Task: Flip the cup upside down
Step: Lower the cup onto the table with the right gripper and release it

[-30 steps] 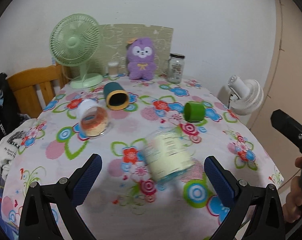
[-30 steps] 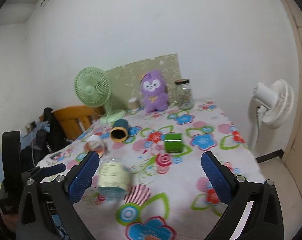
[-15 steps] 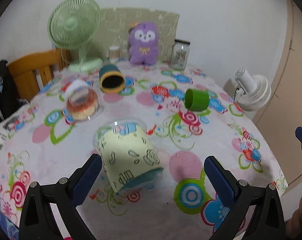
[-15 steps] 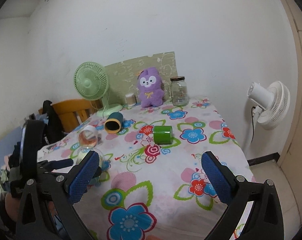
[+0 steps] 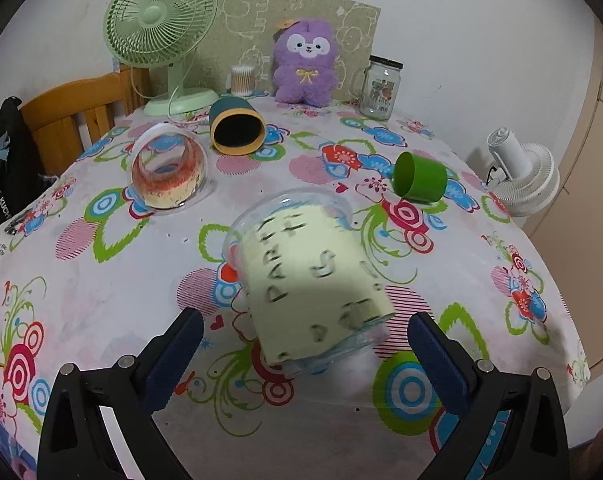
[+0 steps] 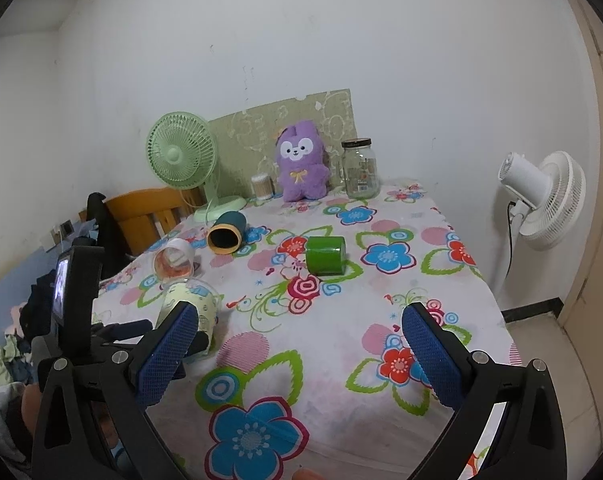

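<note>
Left gripper (image 5: 303, 354) is spread wide with the clear plastic cup (image 5: 307, 280) lying between its blue pads (image 5: 173, 358), no contact visible; right gripper (image 6: 301, 350) is equally spread over the floral tablecloth (image 6: 341, 360) near the table's front edge, holding nothing. The cup, wrapped in a pale-yellow printed sleeve, lies on its side near the front-left part of the table, long axis running front to back, wide rim toward the far wall and base toward the left gripper. Beyond it lie three more tipped containers: a clear cup with orange residue (image 5: 167, 174), a teal cup with yellow rim (image 5: 237, 126) showing a dark interior, and a green cup (image 5: 419, 176); a lidded glass jar (image 5: 379, 86) stands upright at the back edge.
</note>
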